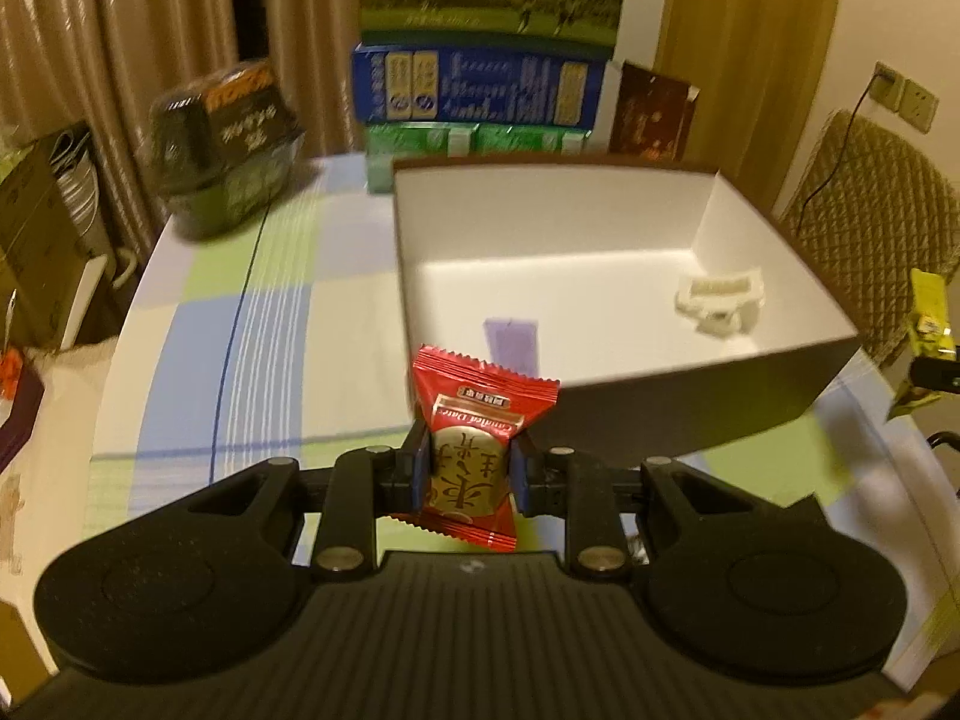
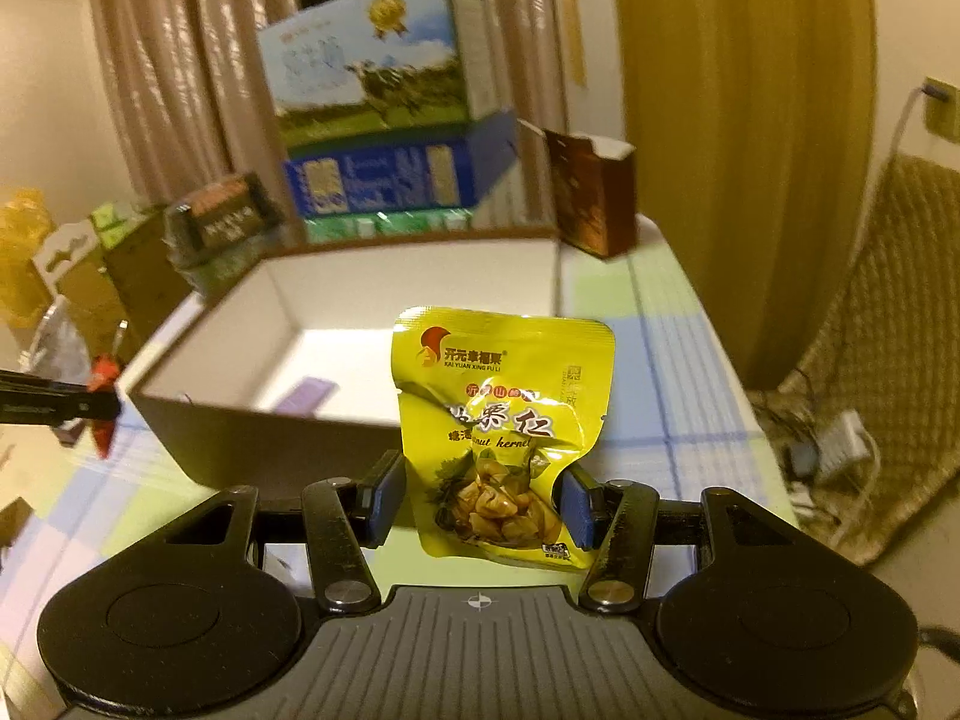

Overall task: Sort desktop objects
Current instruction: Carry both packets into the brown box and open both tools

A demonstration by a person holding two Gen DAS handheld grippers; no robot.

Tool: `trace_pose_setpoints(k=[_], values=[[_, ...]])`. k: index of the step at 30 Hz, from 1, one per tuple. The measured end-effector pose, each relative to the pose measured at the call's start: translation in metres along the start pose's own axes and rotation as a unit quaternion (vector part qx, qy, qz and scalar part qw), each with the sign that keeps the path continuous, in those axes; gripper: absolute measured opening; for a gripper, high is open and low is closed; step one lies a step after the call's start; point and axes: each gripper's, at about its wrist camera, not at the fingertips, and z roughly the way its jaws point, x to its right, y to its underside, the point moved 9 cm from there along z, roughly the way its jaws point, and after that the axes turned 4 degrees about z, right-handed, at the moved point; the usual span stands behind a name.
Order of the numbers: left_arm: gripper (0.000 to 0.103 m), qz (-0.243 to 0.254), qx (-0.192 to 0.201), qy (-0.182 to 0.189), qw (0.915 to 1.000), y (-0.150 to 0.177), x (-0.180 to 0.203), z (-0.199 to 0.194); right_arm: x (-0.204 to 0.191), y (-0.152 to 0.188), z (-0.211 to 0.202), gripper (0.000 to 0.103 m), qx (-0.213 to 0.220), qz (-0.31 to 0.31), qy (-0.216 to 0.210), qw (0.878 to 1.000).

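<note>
My left gripper (image 1: 469, 474) is shut on a red candied-date packet (image 1: 477, 420) and holds it above the table just in front of the open brown box (image 1: 690, 402). My right gripper (image 2: 480, 504) is shut on a yellow chestnut-kernel pouch (image 2: 501, 420), held upright before the same box (image 2: 264, 438). Inside the white-lined box lie a purple strip (image 1: 510, 342) and a white clip (image 1: 720, 300). The yellow pouch also shows at the right edge of the left wrist view (image 1: 927, 324); the red packet shows at the left of the right wrist view (image 2: 103, 414).
Stacked cartons (image 1: 486, 60) stand behind the box, with a dark brown box (image 1: 651, 114) to their right and a black wrapped container (image 1: 225, 144) at back left. The checked tablecloth (image 1: 252, 330) covers the table. A quilted chair (image 1: 870, 210) stands to the right.
</note>
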Motion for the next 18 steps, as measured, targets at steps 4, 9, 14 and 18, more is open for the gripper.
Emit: trace_pose_setpoints(k=[4, 9, 14, 18], values=[[0.022, 0.010, 0.013, 0.010, 0.9998, -0.018, 0.007, 0.004, -0.017, -0.020, 0.010, 0.051, 0.012, -0.014, -0.025, 1.000], [0.022, 0.022, 0.023, 0.026, 0.9991, -0.040, 0.020, 0.016, -0.043, -0.045, 0.030, 0.051, 0.026, -0.047, -0.050, 0.997], [0.022, 0.026, 0.023, 0.049, 0.9982, -0.061, 0.035, 0.035, -0.059, -0.056, 0.065, 0.051, 0.010, -0.071, -0.065, 0.995], [0.022, 0.026, 0.011, 0.066, 0.9974, -0.070, 0.047, 0.058, -0.059, -0.055, 0.096, 0.051, -0.022, -0.070, -0.067, 0.995]])
